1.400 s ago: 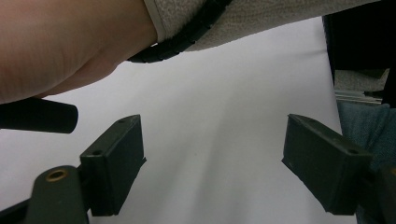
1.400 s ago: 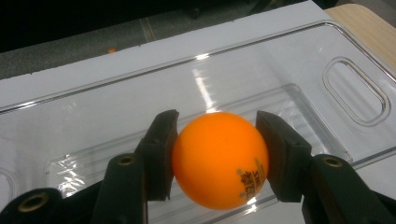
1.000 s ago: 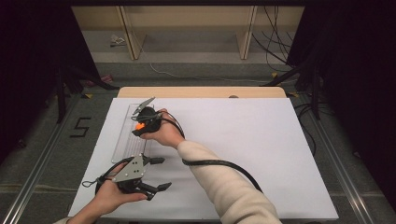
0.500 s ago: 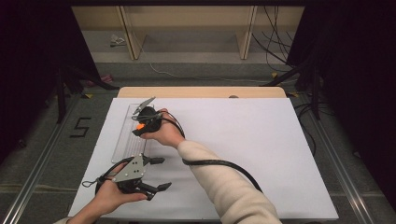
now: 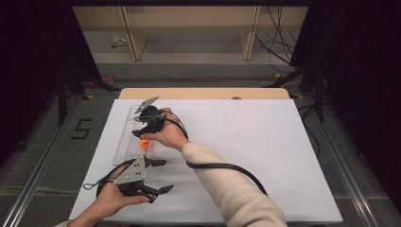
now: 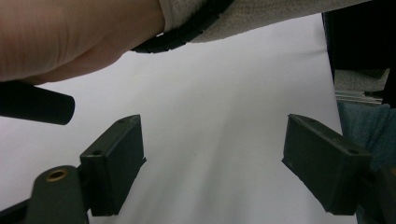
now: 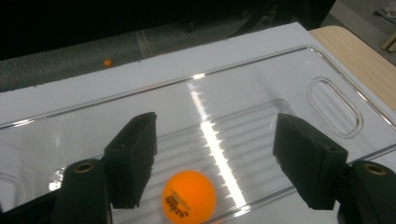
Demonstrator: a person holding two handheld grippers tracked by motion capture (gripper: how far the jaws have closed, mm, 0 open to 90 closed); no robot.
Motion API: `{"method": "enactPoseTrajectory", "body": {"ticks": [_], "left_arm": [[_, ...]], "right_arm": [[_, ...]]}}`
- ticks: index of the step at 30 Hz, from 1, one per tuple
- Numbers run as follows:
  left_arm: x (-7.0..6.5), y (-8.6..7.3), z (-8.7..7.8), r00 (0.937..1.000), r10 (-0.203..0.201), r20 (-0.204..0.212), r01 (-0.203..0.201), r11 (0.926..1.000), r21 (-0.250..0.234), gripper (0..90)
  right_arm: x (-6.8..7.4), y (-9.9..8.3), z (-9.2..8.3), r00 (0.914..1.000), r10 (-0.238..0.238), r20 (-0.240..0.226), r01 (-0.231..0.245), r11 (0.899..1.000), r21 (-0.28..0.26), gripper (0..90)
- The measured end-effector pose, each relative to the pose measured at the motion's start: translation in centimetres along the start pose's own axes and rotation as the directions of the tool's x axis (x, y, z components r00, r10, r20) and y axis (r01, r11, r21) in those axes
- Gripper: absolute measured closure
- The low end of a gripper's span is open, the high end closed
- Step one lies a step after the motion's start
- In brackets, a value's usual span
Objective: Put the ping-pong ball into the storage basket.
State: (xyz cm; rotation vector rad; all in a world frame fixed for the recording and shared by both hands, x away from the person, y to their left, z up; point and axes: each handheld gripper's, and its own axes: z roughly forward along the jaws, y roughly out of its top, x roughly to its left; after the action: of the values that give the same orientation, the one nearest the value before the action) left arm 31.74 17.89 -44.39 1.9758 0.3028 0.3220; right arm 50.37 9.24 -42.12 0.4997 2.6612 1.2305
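One orange ball lies on the ribbed floor of a clear plastic tray, and the tray serves as the landmark here. In the right gripper view the ball sits between the two black jaws and a little nearer the camera than their tips, closer to the jaw at the picture's left; neither pad touches it. The right gripper has just been opening its jaws, and they now stand spread with the ball loose between them, resting on the tray. In the high view the same ball shows as an orange spot at the near end of the tray, just under the right gripper, which the person's right hand holds over the tray.

The left gripper is off the tray, just beyond its near end, over the white table sheet. Its jaws are spread wide with nothing but the white sheet between them, as the left gripper view shows.

By count: one tray, two grippers, one ball on the tray. A second small orange ball lies on the dark floor, well apart from the tray's far side as the right gripper view shows it.
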Motion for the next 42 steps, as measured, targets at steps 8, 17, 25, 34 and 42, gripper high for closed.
{"method": "enactPoseTrajectory", "body": {"ticks": [8,17,25,34,42], "left_arm": [[0.0,0.0,0.0,1.0,0.001,-0.001,-0.001,1.0,-0.001,19.8],[0.0,0.0,0.0,1.0,-0.002,-0.004,0.002,1.0,-0.002,19.7],[0.1,0.0,0.0,1.0,-0.003,-0.003,0.003,1.0,-0.002,19.6],[0.1,0.0,0.0,1.0,-0.006,-0.007,0.006,1.0,-0.006,19.6],[0.1,0.0,0.0,1.0,-0.005,-0.009,0.005,1.0,-0.008,19.6]], "right_arm": [[-0.2,-0.2,-1.7,0.9996,0.023,0.019,-0.022,0.999,-0.04,21.0],[-0.8,-1.6,-3.8,0.9976,0.059,0.035,-0.057,0.997,-0.059,16.5],[-1.7,-3.0,-5.5,0.9949,0.088,0.05,-0.085,0.994,-0.065,16.4],[-2.1,-4.3,-7.2,0.9922,0.104,0.069,-0.099,0.993,-0.07,16.4],[-2.4,-6.0,-8.7,0.9903,0.114,0.079,-0.11,0.992,-0.059,16.4]]}}
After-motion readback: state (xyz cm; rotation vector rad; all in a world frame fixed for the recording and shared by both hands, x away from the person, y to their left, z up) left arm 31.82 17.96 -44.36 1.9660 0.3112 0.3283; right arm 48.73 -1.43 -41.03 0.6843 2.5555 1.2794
